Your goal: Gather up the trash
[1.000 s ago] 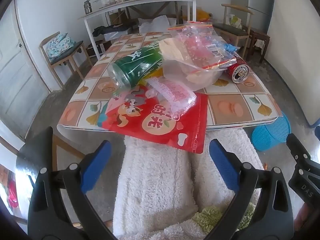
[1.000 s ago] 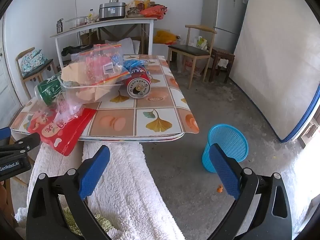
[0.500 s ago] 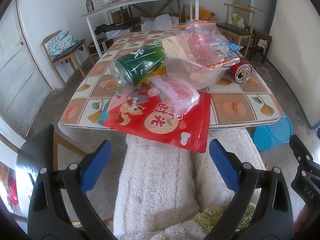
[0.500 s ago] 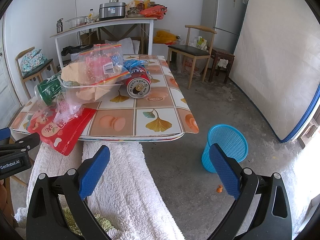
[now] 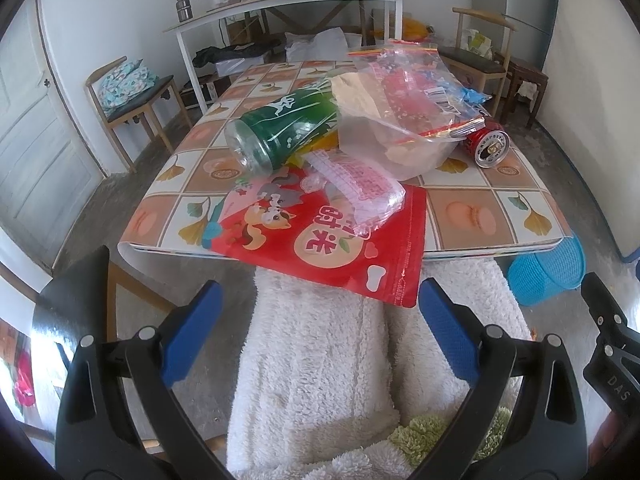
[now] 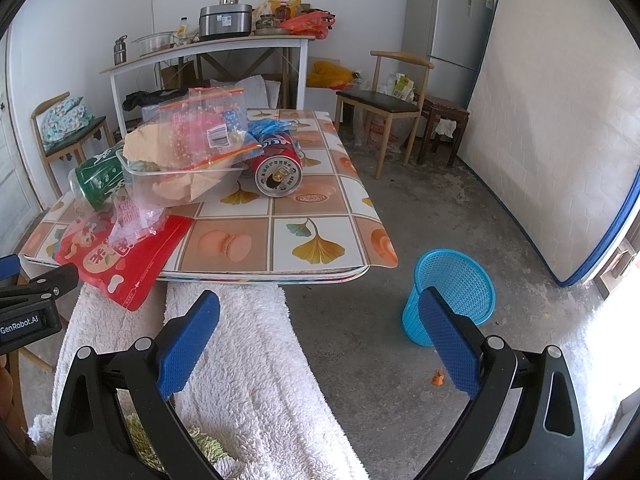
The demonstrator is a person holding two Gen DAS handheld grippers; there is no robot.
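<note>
Left hand-held gripper (image 5: pixel 316 316): jaws apart, empty | right hand-held gripper (image 6: pixel 320 328): jaws apart, empty | trash: red bag (image 5: pixel 320 240), green bottle (image 5: pixel 280 132), can (image 6: pixel 278 172) ahead on counter (image 6: pixel 312 240) | basket (image 6: pixel 452 292) on floor, ahead-right | step: approach; next: reach forward, clamp nearest bag.

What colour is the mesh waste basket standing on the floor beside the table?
Bright blue; the waste basket shows best in the right wrist view.

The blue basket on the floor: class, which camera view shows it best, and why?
The right wrist view. There the blue basket stands in full beside the table, its open mouth and mesh wall visible, only slightly overlapped by a finger of the right tongs. The left wrist view shows just part of it, cut off behind the table corner.
</note>
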